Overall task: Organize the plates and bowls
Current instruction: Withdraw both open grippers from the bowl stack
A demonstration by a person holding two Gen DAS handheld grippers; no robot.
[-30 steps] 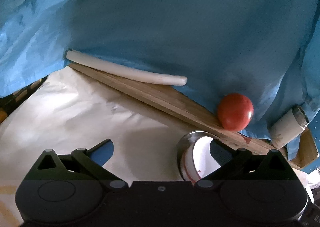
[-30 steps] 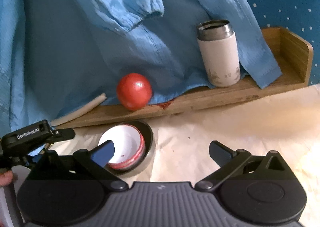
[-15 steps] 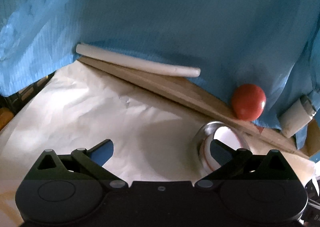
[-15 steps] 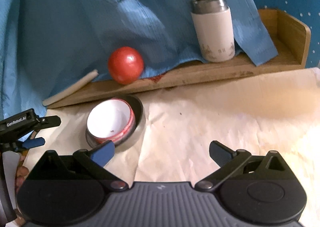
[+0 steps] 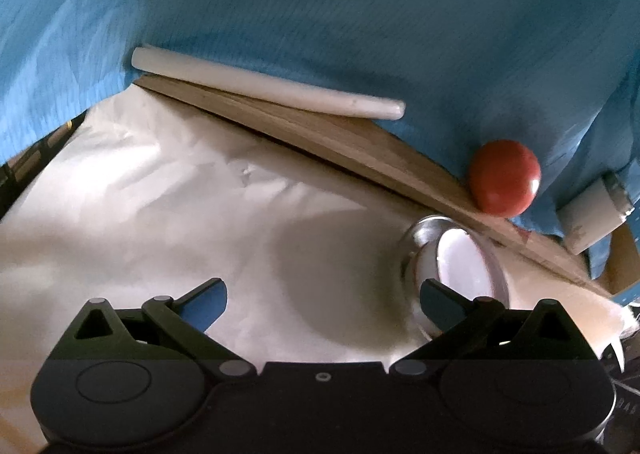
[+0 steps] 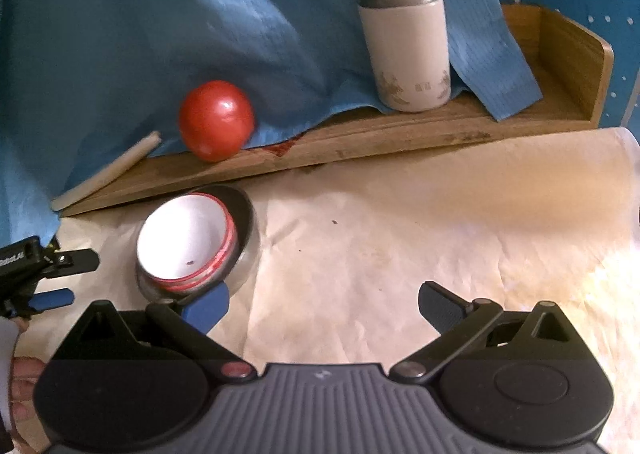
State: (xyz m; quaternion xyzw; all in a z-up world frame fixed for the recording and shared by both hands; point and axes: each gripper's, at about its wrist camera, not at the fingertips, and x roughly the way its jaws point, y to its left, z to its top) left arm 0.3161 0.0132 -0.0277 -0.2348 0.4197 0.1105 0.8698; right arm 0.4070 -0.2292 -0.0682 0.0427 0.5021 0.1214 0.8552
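Observation:
A white bowl with a red rim (image 6: 186, 242) sits nested inside a steel bowl (image 6: 246, 238) on the paper-covered table. In the left wrist view the same white bowl (image 5: 460, 266) and steel bowl (image 5: 424, 232) lie just beyond my right-hand fingertip. My left gripper (image 5: 324, 302) is open and empty; it also shows at the left edge of the right wrist view (image 6: 56, 278). My right gripper (image 6: 324, 304) is open and empty, its left fingertip just in front of the bowls.
A wooden shelf (image 6: 360, 142) runs along the back, with a red ball (image 6: 216, 120), a white steel-rimmed tumbler (image 6: 408, 46) and a white stick (image 5: 264, 88) on it. Blue cloth (image 5: 360, 14) hangs behind. Cream paper (image 6: 420, 222) covers the table.
Both grippers have drawn back from the nested bowls. In the left wrist view the scene has slid rightward; in the right wrist view the bowls sit farther out, beyond the left fingertip.

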